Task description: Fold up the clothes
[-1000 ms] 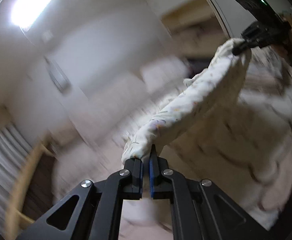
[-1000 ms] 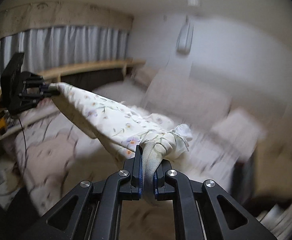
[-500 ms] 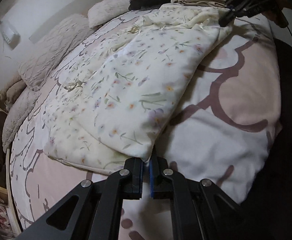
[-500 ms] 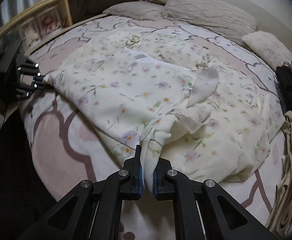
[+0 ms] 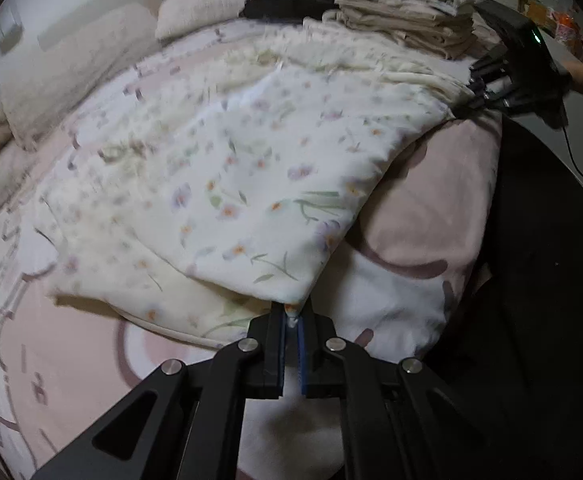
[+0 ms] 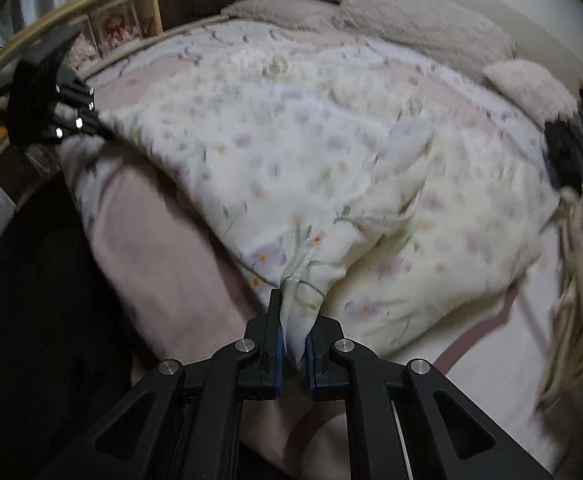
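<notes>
Moved: floral garment now down flat on bed. Left gripper, right gripper both pinch corners; keep edge taut

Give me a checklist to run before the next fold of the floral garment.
1. Left tool grips a corner of the floral garment: ok.
2. Right tool grips a bunched edge of it: ok.
3. Garment lies spread on the bed cover: ok.
4. Near edge between the tools is straight: cannot tell, blurred.
5. Loose flap lies on top, not smoothed: not ok.
6. Folded stack stands clear of the garment: cannot tell.
</notes>
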`<state>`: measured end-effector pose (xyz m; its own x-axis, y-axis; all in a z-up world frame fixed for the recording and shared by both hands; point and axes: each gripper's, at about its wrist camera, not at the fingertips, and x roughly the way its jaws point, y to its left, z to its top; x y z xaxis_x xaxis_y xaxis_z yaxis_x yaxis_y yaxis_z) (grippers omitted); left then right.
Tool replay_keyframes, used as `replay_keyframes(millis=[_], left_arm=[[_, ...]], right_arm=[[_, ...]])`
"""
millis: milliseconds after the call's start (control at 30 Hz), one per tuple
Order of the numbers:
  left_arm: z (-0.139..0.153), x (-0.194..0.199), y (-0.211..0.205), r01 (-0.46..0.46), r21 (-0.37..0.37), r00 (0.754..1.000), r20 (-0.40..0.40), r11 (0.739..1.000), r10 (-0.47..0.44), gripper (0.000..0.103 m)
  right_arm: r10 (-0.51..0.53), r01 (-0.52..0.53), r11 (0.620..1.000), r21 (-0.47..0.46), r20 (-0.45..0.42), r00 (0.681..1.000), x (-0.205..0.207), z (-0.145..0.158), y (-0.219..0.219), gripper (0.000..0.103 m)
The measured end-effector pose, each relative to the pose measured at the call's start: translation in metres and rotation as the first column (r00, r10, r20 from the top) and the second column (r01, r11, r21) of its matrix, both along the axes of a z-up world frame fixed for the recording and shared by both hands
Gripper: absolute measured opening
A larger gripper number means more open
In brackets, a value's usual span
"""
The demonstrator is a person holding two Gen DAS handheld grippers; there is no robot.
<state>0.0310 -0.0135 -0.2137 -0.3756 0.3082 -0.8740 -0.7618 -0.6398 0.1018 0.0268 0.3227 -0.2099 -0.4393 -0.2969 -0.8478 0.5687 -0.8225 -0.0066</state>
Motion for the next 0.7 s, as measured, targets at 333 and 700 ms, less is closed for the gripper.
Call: replay_keyframes(millis=[333, 700], left_arm=[[0.008, -0.013, -0.015, -0.083, 0.075, 0.992, 0.099, 0.994, 0.075, 0.035], [0.037, -0.064, -0.031, -0.296, 0.178, 0.951, 0.147, 0.939, 0.272, 0.043]], right_arm=[[-0.104, 0.114, 0.986, -0.125, 0.082, 0.991, 0.003, 0.024, -0.008, 0.081], [-0.373, 0.472, 0.826, -0.307, 0.331, 0.867, -0.077, 0.018, 0.025, 0.030]])
